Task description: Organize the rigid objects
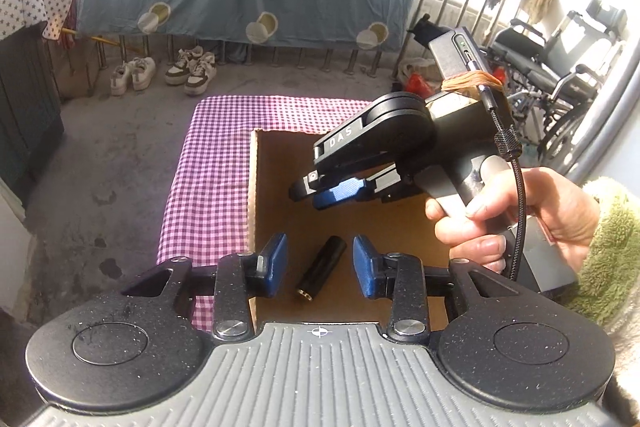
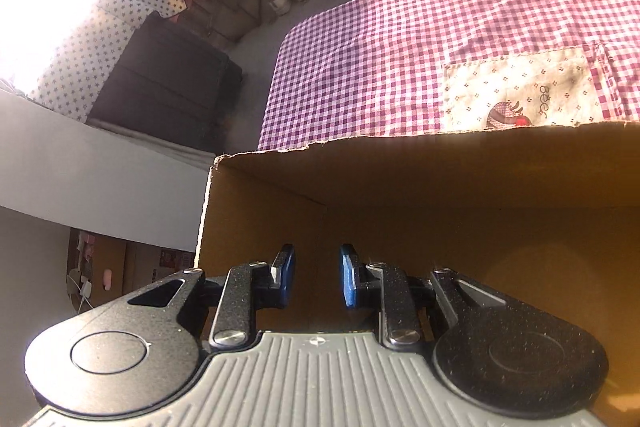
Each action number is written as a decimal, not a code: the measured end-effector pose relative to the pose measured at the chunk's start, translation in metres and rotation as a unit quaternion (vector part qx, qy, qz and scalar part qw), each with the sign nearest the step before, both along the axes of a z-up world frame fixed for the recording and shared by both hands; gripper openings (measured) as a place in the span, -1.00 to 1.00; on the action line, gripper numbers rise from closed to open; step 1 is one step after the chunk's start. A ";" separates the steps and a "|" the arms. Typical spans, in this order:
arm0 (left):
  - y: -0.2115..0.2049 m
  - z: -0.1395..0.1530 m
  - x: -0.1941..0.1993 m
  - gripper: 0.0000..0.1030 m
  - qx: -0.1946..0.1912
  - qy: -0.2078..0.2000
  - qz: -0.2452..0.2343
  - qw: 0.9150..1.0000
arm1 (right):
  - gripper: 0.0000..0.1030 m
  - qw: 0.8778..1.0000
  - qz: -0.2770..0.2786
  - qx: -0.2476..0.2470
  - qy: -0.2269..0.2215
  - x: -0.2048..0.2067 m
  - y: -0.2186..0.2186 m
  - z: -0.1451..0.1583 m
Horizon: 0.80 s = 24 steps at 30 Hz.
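One object visible so far: a black cylinder (image 1: pixel 321 264), short, with a brass-coloured end, lying on the floor of the cardboard box (image 1: pixel 276 195). It sits directly between the blue pads of the left gripper (image 1: pixel 320 265), touching neither; gap on both sides. Left jaws part-open, holding nothing. Judged: cylinder already deposited, this step done.

Right gripper (image 2: pixel 317 277) is inside the box too, up and to the right of the left claw, aimed at the box's near-left corner. Jaws slightly apart, nothing between the pads. A hand (image 1: pixel 516 215) in a green fleece sleeve grips its handle.

Nothing else to sort shows on the checked cloth (image 2: pixel 360 59) ahead of either claw. Box interior is only partly in view, so count of items stowed and items left cannot be told.
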<state>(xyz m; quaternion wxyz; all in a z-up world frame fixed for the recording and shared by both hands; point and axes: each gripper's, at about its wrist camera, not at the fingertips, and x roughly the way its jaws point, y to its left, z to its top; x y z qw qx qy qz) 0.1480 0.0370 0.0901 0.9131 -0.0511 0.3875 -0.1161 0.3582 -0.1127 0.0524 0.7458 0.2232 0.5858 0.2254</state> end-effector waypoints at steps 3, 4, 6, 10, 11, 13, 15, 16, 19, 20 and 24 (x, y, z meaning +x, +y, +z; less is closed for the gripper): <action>0.000 0.006 -0.007 -0.21 -0.006 -0.010 0.001 1.000 | -0.49 0.999 -0.019 0.022 -0.017 -0.012 -0.021 0.020; 0.000 0.008 -0.010 -0.19 -0.008 -0.012 0.000 1.000 | -0.49 0.999 -0.024 0.033 -0.023 -0.019 -0.029 0.028; 0.000 0.012 -0.017 -0.08 -0.012 -0.019 -0.002 1.000 | -0.49 0.997 -0.033 0.053 -0.036 -0.035 -0.047 0.042; -0.005 0.023 -0.040 0.05 -0.012 -0.041 -0.017 0.999 | -0.49 0.991 -0.044 0.096 -0.084 -0.091 -0.093 0.081; -0.006 0.024 -0.045 0.09 -0.012 -0.046 -0.021 0.999 | -0.49 0.989 -0.047 0.104 -0.095 -0.106 -0.104 0.089; -0.007 0.026 -0.055 0.11 -0.015 -0.052 -0.026 0.998 | -0.49 0.983 -0.057 0.126 -0.123 -0.142 -0.131 0.104; -0.008 0.026 -0.066 0.13 -0.021 -0.055 -0.034 0.998 | -0.47 0.977 -0.074 0.142 -0.141 -0.179 -0.155 0.107; -0.009 0.026 -0.070 0.15 -0.025 -0.058 -0.039 0.997 | -0.45 0.974 -0.082 0.148 -0.147 -0.195 -0.164 0.105; -0.012 0.022 -0.081 0.19 -0.031 -0.060 -0.052 0.996 | -0.36 0.967 -0.112 0.171 -0.150 -0.243 -0.186 0.086; -0.013 0.021 -0.084 0.19 -0.031 -0.061 -0.054 0.996 | -0.36 0.965 -0.124 0.179 -0.148 -0.257 -0.191 0.077; -0.017 0.018 -0.090 0.19 -0.027 -0.061 -0.049 0.997 | -0.36 0.953 -0.170 0.213 -0.135 -0.291 -0.205 0.045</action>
